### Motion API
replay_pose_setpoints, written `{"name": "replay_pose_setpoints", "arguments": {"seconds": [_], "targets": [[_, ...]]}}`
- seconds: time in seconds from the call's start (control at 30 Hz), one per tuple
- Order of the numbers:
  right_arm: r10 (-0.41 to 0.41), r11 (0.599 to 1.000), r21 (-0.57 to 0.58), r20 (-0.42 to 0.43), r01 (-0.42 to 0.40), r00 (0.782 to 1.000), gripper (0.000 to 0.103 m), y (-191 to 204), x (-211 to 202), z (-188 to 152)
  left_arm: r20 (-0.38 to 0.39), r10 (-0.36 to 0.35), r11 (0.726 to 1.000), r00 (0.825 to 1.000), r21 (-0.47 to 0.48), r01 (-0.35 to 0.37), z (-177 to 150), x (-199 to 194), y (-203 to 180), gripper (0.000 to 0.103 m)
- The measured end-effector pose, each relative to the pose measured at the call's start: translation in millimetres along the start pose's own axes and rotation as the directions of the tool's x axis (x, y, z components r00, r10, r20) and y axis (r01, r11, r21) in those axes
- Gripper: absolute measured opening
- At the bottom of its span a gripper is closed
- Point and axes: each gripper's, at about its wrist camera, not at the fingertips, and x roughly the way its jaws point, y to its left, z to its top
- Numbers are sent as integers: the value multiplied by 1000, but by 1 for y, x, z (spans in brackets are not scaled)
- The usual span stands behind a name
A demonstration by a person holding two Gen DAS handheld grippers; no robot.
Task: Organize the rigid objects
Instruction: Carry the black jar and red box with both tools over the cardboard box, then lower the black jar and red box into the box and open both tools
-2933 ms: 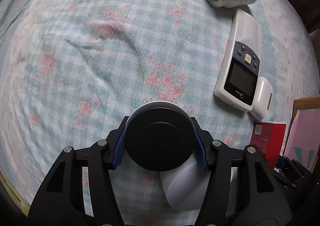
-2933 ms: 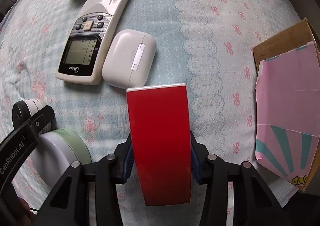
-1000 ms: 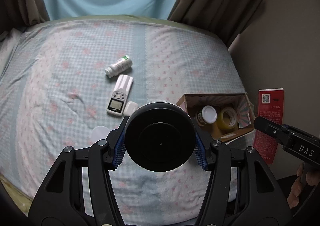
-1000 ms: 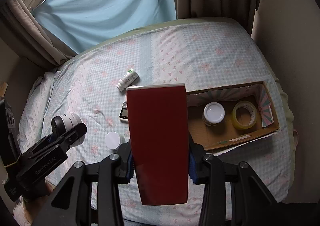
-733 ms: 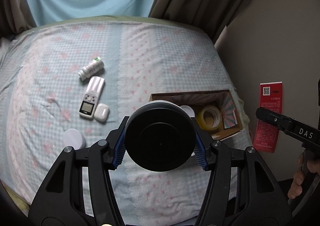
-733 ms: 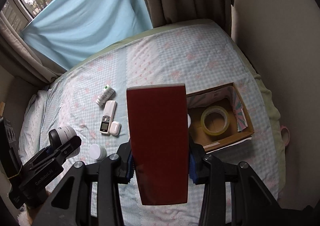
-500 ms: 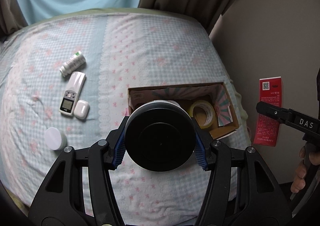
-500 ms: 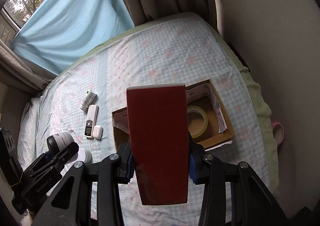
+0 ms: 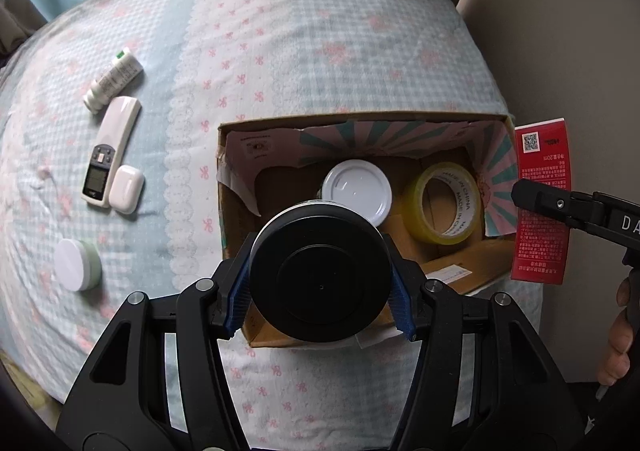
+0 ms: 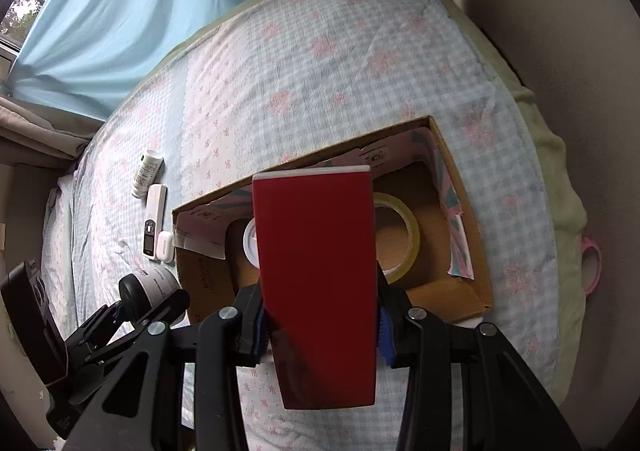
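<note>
Above the open cardboard box (image 9: pixel 448 267) on the bed (image 9: pixel 320 31), the right gripper (image 10: pixel 320 335) clamps a red box (image 10: pixel 316 283); the left gripper (image 9: pixel 320 303) pinches a black-lidded jar (image 9: pixel 320 283) between blue pads.

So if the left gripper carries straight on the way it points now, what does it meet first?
Probably the floor of the cardboard box, near its front-left part. The left gripper is shut on a black-lidded jar, aimed steeply down over the box opening. The white-lidded jar sits just beyond; depth is unclear, so contact there is possible.
</note>
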Motion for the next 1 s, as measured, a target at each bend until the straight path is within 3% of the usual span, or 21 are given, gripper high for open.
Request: {"name": "replay_pose_setpoints", "arguments": {"seconds": [0.33, 0.63, 0.67, 0.7, 0.73, 0.77, 0.87, 1.0], "targets": [[134, 990, 59, -118, -128, 984, 39, -2, 78, 3, -145, 88, 992, 985, 102, -74, 3, 63, -10, 53], [226, 972, 95, -163, -213, 960, 40, -4, 99, -9, -178, 182, 964, 967, 225, -140, -11, 77, -20, 54], [212, 977, 75, -166, -202, 963, 44, 0, 99, -8, -184, 185, 963, 965, 232, -140, -12, 78, -20, 57], [195, 980, 56, -171, -188, 966, 51, 3, 99, -8, -189, 172, 964, 967, 235, -126, -14, 77, -20, 68], [176, 984, 47, -173, -171, 969, 81, 4, 98, -7, -188, 152, 967, 970, 232, -107, -15, 75, -19, 103], [166, 986, 41, -160, -161, 973, 103, 4, 94, -7, -173, 130, 971, 976, 223, -89, -16, 69, -18, 103], [193, 980, 74, -90, -186, 977, 103, -6, 81, -9, -156, 106, 978, 982, 193, -75, -19, 58, -10, 103], [155, 985, 93, -100, -145, 983, 103, -15, 78, -13, -145, 107, 982, 984, 170, -82, -20, 53, -2, 103]]}}
